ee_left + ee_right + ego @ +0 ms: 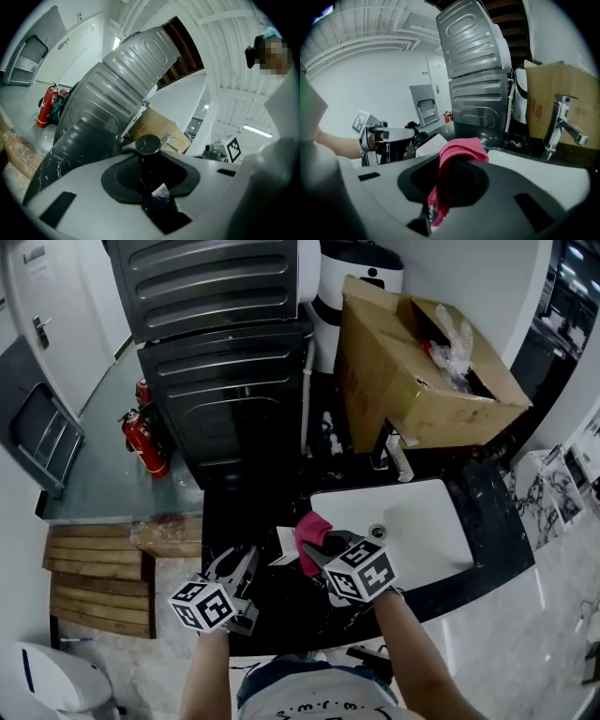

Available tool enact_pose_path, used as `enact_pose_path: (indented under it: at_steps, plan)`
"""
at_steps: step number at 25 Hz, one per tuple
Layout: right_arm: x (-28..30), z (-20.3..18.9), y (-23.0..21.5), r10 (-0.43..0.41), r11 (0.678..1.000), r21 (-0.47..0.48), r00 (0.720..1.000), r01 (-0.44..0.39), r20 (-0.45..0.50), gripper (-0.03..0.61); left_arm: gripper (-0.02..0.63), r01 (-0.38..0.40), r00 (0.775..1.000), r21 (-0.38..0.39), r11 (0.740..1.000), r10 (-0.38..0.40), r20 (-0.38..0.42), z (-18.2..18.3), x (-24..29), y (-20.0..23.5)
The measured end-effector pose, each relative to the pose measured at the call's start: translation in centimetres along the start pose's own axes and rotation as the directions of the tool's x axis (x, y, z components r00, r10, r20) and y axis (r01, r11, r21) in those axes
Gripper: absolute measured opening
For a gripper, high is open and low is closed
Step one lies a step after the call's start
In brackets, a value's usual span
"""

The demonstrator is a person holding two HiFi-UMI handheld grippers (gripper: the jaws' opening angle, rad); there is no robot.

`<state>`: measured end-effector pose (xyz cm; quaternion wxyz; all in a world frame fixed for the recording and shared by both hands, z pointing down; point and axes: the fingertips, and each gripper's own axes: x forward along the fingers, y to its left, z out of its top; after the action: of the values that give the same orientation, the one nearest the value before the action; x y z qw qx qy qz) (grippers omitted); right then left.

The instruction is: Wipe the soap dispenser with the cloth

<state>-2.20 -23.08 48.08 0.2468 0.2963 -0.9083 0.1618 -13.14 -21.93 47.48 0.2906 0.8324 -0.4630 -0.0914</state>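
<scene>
The soap dispenser (147,145) and cloth, each gripped
The left gripper's (152,172) fingers clamp the soap dispenser above the black tabletop (281,498); just beside it the right gripper's (451,176) fingers pinch the pink cloth (458,153), near the white sink (427,521).

Dim indoor light; the 2 gripper views bulge, their corners black.

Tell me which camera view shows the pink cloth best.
The right gripper view: the pink cloth sits large in its middle, pinched between the jaws of the right tool. The head view shows it only as a small pink patch at that tool's tip. The left gripper view does not show it.
</scene>
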Motion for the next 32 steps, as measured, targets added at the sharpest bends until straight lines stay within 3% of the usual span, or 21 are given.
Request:
enact_pose_path:
  at_steps: [5,12,19,26,29,32]
  plan:
    - [1.1,5.2,1.3,0.053,0.998,-0.035,0.995,-0.05,0.089,0.048,0.109,-0.006,1.0,0.0,1.0,0.006,-0.007,0.0,0.1,0.0]
    - [4.1,5.8,2.5,0.063,0.989,-0.132,0.998,-0.061,0.011,0.048,0.109,-0.009,1.0,0.006,1.0,0.009,-0.024,-0.1,-0.1,0.0]
    - [3.3,2.0,-2.3,-0.043,0.999,0.024,0.999,0.044,-0.018,0.048,0.107,0.005,0.999,0.026,1.0,-0.004,-0.034,-0.1,0.2,-0.2]
    - [2.1,-0.6,-4.8,-0.133,0.985,0.1,0.988,0.14,-0.074,0.048,0.104,0.059,0.99,0.219,0.974,-0.029,-0.138,0.3,1.9,-1.9]
    - [-0.2,-0.8,-5.4,-0.164,0.969,0.185,0.986,0.165,-0.021,0.048,0.103,0.131,0.973,0.316,0.94,-0.061,-0.221,0.3,3.0,-3.0]
    - [-2.9,-0.9,-5.7,-0.195,0.95,0.256,0.979,0.177,0.049,0.048,0.103,0.205,0.949,0.414,0.887,-0.077,-0.306,-0.1,4.2,-4.3]
